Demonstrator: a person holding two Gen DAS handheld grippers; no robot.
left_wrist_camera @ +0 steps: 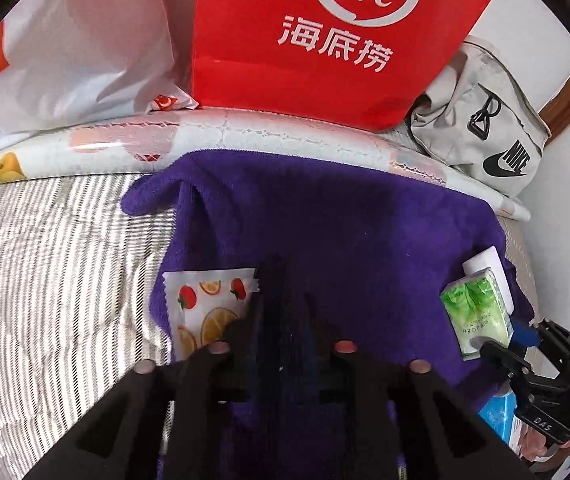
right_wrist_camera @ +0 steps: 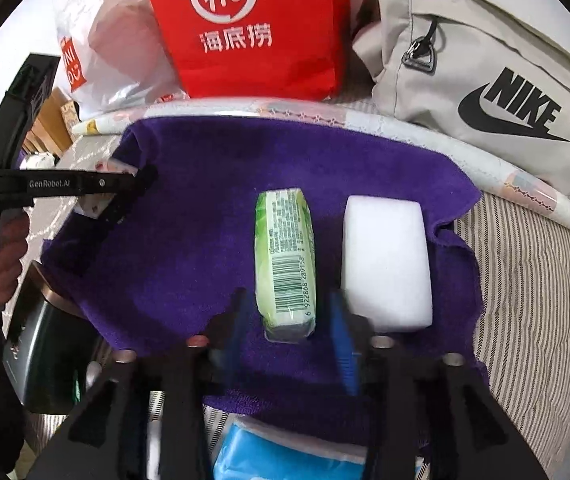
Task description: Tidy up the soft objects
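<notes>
A purple towel (left_wrist_camera: pixel 325 216) lies spread on a striped mattress (left_wrist_camera: pixel 45 260); it also shows in the right wrist view (right_wrist_camera: pixel 189 216). A green tissue pack (right_wrist_camera: pixel 287 264) and a white sponge block (right_wrist_camera: pixel 387 260) lie side by side on it. My right gripper (right_wrist_camera: pixel 289 316) is open, its fingers on either side of the tissue pack's near end. A white sachet with a fruit print (left_wrist_camera: pixel 205 308) lies at the towel's left edge. My left gripper (left_wrist_camera: pixel 283 292) is shut and empty over the towel, just right of the sachet. The left gripper also shows in the right wrist view (right_wrist_camera: pixel 133 188).
A red paper bag (left_wrist_camera: pixel 325 32), a white plastic bag (left_wrist_camera: pixel 73 48) and a grey Nike bag (right_wrist_camera: pixel 485 80) stand along the back behind a rolled printed sheet (left_wrist_camera: pixel 245 128). A blue pack (right_wrist_camera: pixel 285 456) lies at the towel's near edge.
</notes>
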